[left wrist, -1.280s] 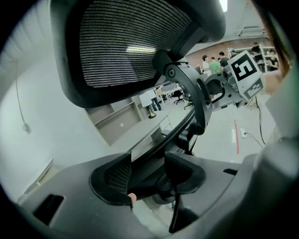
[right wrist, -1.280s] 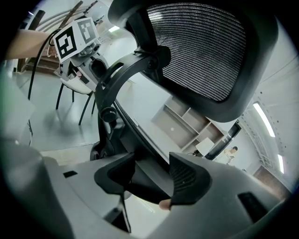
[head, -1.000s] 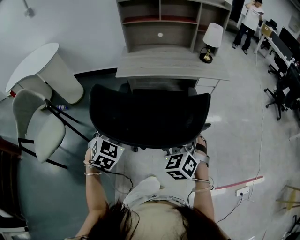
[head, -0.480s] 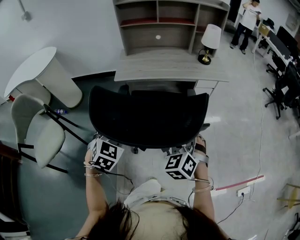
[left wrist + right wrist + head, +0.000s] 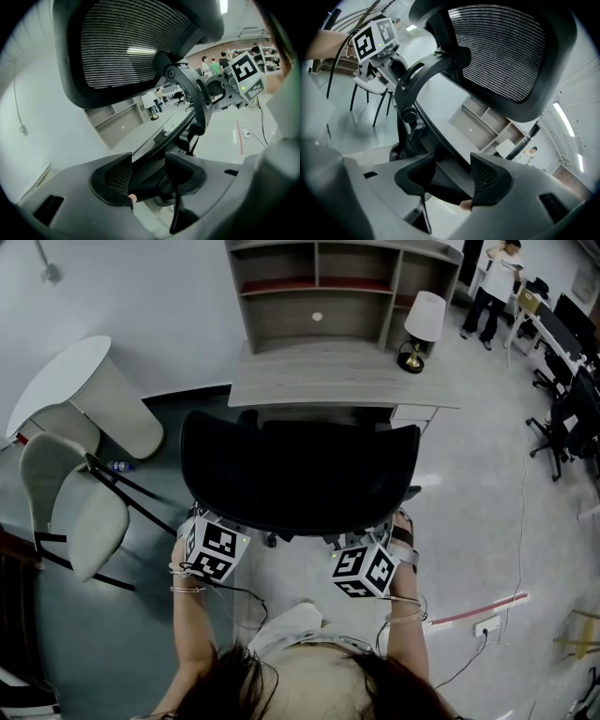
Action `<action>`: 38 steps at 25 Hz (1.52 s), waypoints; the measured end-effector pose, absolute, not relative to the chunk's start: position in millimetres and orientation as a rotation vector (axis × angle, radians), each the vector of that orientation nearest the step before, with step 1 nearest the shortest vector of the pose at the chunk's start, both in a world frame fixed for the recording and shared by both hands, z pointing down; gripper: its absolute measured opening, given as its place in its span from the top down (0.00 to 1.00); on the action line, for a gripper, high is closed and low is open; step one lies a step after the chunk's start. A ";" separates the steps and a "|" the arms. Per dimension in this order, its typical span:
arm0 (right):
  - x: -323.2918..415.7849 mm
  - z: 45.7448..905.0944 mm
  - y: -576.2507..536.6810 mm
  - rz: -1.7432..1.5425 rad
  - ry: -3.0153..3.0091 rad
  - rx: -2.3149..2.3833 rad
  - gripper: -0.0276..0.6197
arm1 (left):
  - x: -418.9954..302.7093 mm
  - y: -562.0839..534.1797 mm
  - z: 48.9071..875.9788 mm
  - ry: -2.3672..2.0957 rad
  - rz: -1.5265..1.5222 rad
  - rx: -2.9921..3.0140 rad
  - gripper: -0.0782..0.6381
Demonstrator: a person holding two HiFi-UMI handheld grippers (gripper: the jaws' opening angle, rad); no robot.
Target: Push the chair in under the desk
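A black mesh-back office chair [image 5: 300, 474] stands in front of the grey desk [image 5: 337, 371], its seat hidden below its backrest and its front at the desk's edge. My left gripper [image 5: 211, 526] holds the backrest's lower left rim, and my right gripper [image 5: 361, 545] holds its lower right rim. In the left gripper view the chair's backrest [image 5: 136, 42] rises above my left gripper [image 5: 147, 176], whose jaws are closed on the dark rim. In the right gripper view my right gripper [image 5: 452, 178] clamps the rim under the mesh backrest [image 5: 501, 51] the same way.
A white chair with black legs [image 5: 80, 507] and a white round table [image 5: 89, 381] stand at the left. A lamp [image 5: 422, 320] sits on the desk below a shelf unit [image 5: 328, 287]. Office chairs [image 5: 572, 418] and a person [image 5: 492, 282] are at the right. A power strip [image 5: 483, 622] lies on the floor.
The chair has crept slightly toward the desk, and the gap at the desk's front edge has narrowed. Both grippers keep their hold on the backrest.
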State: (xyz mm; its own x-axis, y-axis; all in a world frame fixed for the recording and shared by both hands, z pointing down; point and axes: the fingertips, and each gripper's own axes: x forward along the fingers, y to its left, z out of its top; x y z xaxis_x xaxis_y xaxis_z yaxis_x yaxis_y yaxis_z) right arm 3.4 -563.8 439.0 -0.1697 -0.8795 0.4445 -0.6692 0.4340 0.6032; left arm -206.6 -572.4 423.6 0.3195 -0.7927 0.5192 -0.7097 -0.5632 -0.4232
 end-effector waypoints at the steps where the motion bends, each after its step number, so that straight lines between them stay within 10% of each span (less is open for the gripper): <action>1: 4.1 438.9 -566.0 -0.342 -1.913 1.309 0.61 | -205.9 -573.8 423.2 1.403 -1.066 -2.458 0.60; 38: 11.1 436.2 -560.9 -0.357 -1.906 1.362 0.61 | -199.7 -563.3 422.1 1.498 -0.963 -2.399 0.60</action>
